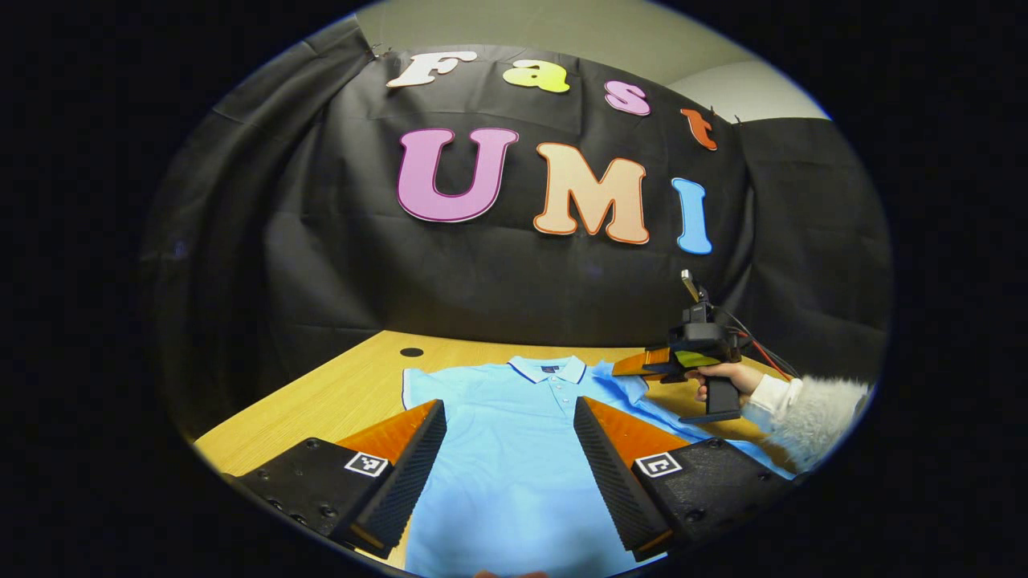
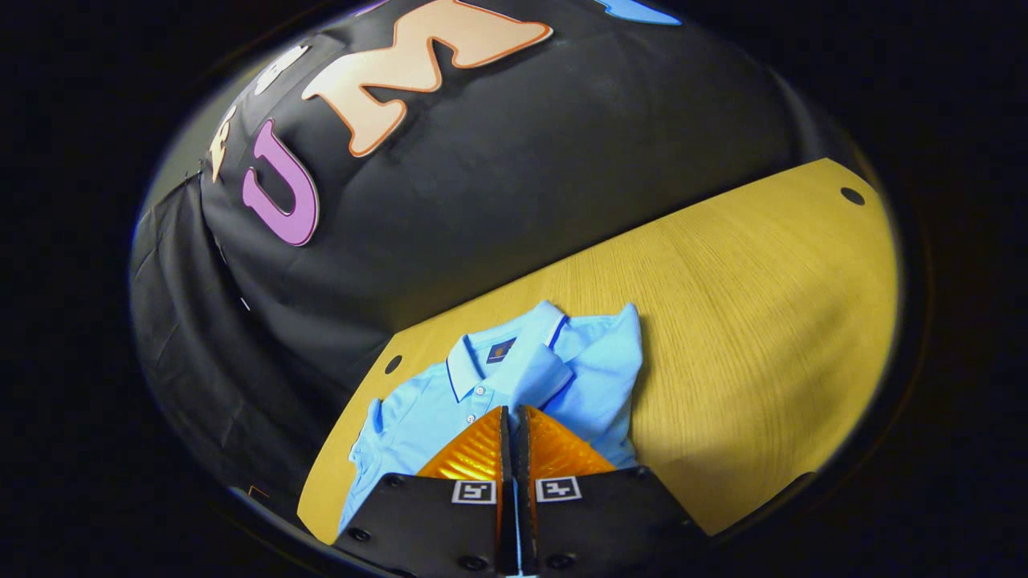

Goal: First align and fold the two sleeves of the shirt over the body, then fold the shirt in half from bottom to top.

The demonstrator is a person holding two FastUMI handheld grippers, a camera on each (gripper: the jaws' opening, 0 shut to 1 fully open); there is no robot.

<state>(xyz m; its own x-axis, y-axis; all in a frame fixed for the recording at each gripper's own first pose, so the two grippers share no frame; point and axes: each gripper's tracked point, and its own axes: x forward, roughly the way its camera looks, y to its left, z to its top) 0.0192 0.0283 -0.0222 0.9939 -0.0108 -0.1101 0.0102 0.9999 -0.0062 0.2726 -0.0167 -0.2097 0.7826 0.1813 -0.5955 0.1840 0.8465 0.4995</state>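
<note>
Desk [image 2: 747, 321] carries the light blue shirt [image 1: 514, 449] lying flat, collar toward the booth wall. The right hand-held gripper [image 2: 511, 425], fingers pressed together on the raised right sleeve [image 2: 602, 353], risks dragging the body askew or dropping the thin fabric. The left hand-held gripper [image 1: 510, 449] hovers agape over the body, pinning nothing down.
</note>
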